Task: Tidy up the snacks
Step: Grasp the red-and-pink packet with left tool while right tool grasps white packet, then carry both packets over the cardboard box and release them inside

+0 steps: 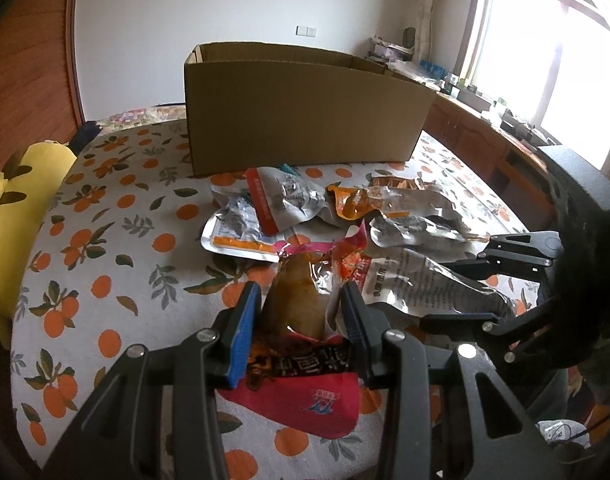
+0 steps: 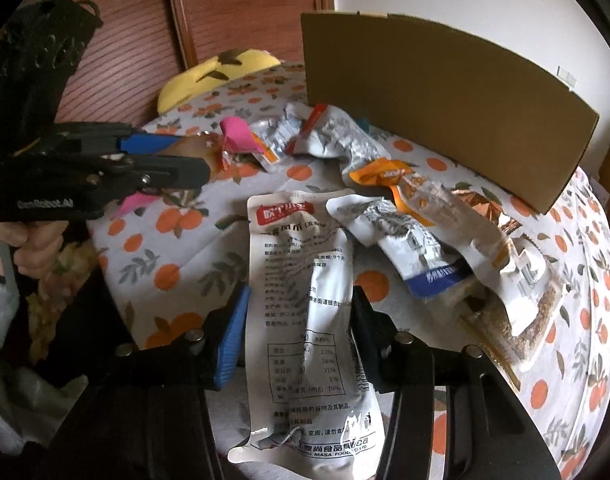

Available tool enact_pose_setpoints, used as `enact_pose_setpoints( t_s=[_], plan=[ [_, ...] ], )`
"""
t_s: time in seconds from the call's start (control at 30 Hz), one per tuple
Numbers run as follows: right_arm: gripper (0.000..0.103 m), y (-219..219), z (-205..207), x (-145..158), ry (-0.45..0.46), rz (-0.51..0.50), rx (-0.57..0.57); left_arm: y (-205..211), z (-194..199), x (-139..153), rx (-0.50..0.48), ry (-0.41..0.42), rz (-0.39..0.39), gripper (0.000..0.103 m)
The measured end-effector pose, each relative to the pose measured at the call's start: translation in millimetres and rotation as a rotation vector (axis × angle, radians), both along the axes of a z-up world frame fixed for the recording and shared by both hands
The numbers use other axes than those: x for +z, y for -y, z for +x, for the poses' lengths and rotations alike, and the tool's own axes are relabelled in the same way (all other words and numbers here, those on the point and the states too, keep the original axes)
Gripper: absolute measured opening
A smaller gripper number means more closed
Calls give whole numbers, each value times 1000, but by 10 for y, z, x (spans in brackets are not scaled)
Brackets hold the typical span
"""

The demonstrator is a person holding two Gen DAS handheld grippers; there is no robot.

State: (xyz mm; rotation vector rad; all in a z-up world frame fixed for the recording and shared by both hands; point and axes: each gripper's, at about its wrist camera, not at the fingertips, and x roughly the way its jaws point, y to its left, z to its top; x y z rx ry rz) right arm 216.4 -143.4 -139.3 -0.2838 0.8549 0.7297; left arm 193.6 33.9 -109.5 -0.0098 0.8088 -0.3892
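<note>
red-and-clear snack pouch (image 1: 301,312) pinched between the blue pads of the left gripper (image 1: 301,304), lifted off the orange-print tablecloth (image 1: 105,240), red printed end hanging toward the camera, brown contents showing through the clear part. seen again from the right wrist view: same left gripper (image 2: 193,156) out at the left edge, jaws clamped on that pouch (image 2: 233,138), pink corner poking out past the tips, a hand (image 2: 33,236) wrapped round the handle below.

white foil packet (image 2: 305,320) lying lengthwise between the fingers of the right gripper (image 2: 297,320), printed back facing up, bottom end curling toward the lens. right pad hard against the packet's edge, left pad just beside the other edge; jaws partly closed around it, cannot tell whether really squeezing. from the left wrist view, right gripper (image 1: 453,292) reaching in from the right, low over the same white packet (image 1: 425,284).

loose pile of more packets behind: silver-and-red one (image 1: 281,200), orange one (image 1: 357,204), blue-banded one (image 2: 417,248). open cardboard box (image 1: 305,108) standing upright at the far side of the table, just behind the pile. yellow cushion (image 1: 13,208) off the table's left edge. bright window (image 1: 545,60) far right.
</note>
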Motion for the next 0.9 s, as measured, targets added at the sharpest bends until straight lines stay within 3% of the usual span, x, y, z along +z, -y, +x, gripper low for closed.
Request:
enact_pose_setpoints(
  t_s=[0.53, 0.9],
  plan=[
    [50, 25, -208, 490, 83, 71, 2, -106, 93, 346, 37, 77, 14, 40],
    [51, 188, -12, 804, 141, 103, -42, -51, 397, 675, 33, 151, 18, 40]
  ],
)
